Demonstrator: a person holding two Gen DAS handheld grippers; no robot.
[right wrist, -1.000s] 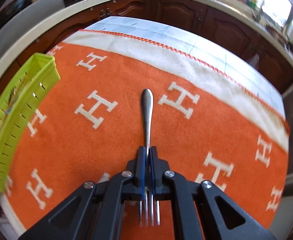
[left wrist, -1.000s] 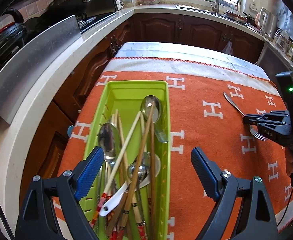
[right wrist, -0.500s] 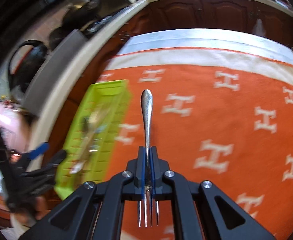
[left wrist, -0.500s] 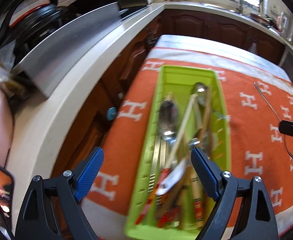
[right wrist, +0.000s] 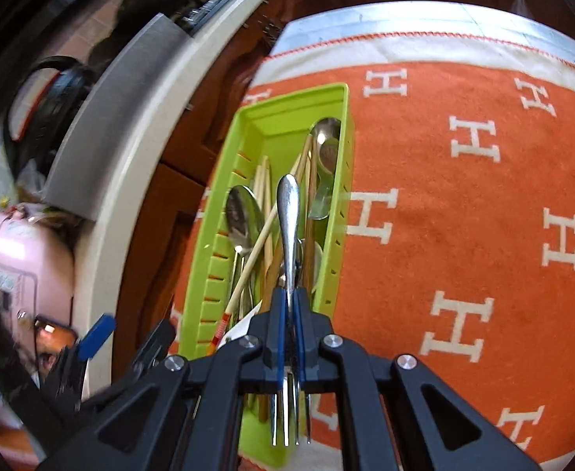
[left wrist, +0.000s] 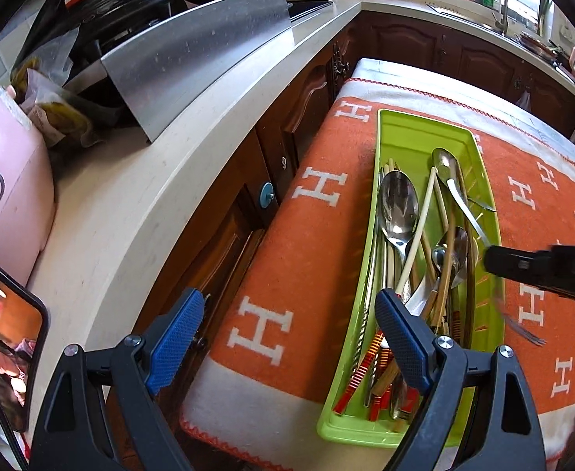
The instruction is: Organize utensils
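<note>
Left tongs (left wrist: 287, 337) stand spread wide and carry nothing; they hang at the near left corner of the green utensil tray (left wrist: 483, 180), one pad over the tray's near end, the other out past its left wall toward the cabinet fronts.

Tray: long axis runs away from the camera, lying at the left edge of the orange blanket (left wrist: 319, 259) on the surface. Contents are spoons (left wrist: 399, 204) and chopsticks (left wrist: 417, 235), all roughly lengthwise.

Right tongs (right wrist: 289, 337) pressed together on the neck of a steel fork (right wrist: 288, 212), tines toward the camera, handle pointing forward. Fork hangs over the tray's near half, its long axis close to parallel with the tray's.

Judgement: right hand is the nearer and the only one loaded; lowering and releasing should lay the fork in lengthwise. Risk: tines catching the tray's right wall.
</note>
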